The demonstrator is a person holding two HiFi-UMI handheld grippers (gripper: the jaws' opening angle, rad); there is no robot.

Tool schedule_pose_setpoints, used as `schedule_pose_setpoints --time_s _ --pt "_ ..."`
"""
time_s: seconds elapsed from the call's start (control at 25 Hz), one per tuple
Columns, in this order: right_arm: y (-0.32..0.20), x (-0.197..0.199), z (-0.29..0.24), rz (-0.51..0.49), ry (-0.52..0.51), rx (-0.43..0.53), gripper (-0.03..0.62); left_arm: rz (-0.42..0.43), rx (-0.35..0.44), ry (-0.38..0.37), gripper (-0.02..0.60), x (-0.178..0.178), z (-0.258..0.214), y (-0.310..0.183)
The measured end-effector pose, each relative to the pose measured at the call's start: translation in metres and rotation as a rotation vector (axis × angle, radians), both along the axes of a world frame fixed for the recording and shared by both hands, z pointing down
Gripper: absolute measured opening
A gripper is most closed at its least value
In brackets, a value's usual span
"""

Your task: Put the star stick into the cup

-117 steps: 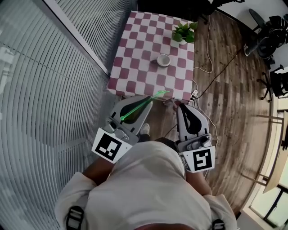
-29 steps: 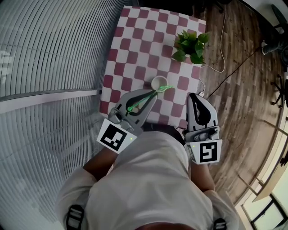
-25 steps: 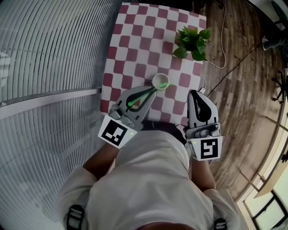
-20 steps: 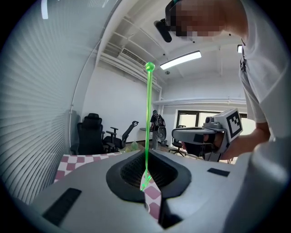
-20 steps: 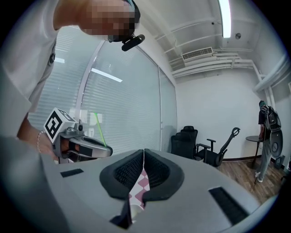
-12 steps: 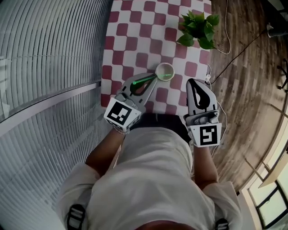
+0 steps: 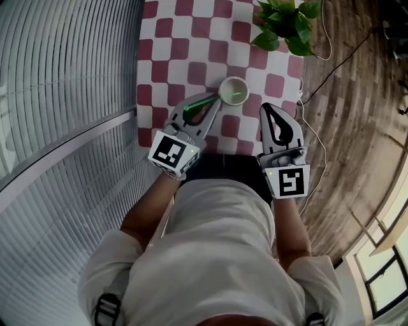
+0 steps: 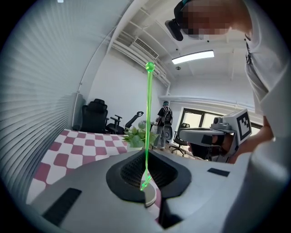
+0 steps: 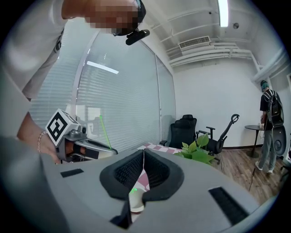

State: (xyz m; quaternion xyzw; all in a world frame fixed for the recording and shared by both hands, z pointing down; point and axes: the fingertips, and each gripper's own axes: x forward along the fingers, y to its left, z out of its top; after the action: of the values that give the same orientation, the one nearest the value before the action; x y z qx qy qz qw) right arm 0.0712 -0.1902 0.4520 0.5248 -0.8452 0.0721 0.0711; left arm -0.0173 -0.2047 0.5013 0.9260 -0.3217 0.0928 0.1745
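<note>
My left gripper [image 7: 215, 102] is shut on a thin green star stick [image 7: 203, 103]. In the head view the stick's star end [image 7: 238, 95] lies over the mouth of a white cup [image 7: 225, 85] on the checkered table [image 7: 172, 38]. In the left gripper view the stick [image 8: 148, 118] runs up from the closed jaws, its ball end on top. The star [image 8: 145, 182] hangs just over the cup [image 8: 151, 196]; how deep it sits I cannot tell. My right gripper [image 7: 268, 109] hovers shut and empty right of the cup, which shows below its jaws [image 9: 135, 200].
A potted plant [image 7: 287, 19] stands at the table's far right corner. A glass wall with blinds [image 7: 64, 95] runs along the left. Cables [image 7: 319, 70] trail over the wooden floor to the right. A person [image 9: 270, 132] and office chairs [image 9: 184, 132] are across the room.
The table and cup have drawn closer. My left gripper carried the stick forward, and its star end went from the cup's near rim to over the opening. The right gripper stayed alongside, shut.
</note>
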Motion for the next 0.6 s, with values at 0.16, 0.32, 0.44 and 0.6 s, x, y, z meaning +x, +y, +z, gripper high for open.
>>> schedule_pose_setpoints --time_s 0.16,0.32,0.44,0.6 --pt "0.001 0.001 0.018 0.002 -0.007 -0.022 0.032 -0.004 -0.013 0.005 0.041 0.002 0.022 -0.001" --pt "0.001 0.002 0.034 0.006 -0.018 -0.045 0.032 -0.006 -0.031 0.001 0.041 0.005 0.043 -0.001" --pt "0.001 0.002 0.044 0.000 -0.022 -0.061 0.032 -0.017 -0.044 0.014 0.041 0.007 0.053 -0.001" --pt "0.000 0.002 0.054 -0.003 -0.027 -0.073 0.032 -0.023 -0.068 0.014 0.041 0.008 0.066 -0.001"
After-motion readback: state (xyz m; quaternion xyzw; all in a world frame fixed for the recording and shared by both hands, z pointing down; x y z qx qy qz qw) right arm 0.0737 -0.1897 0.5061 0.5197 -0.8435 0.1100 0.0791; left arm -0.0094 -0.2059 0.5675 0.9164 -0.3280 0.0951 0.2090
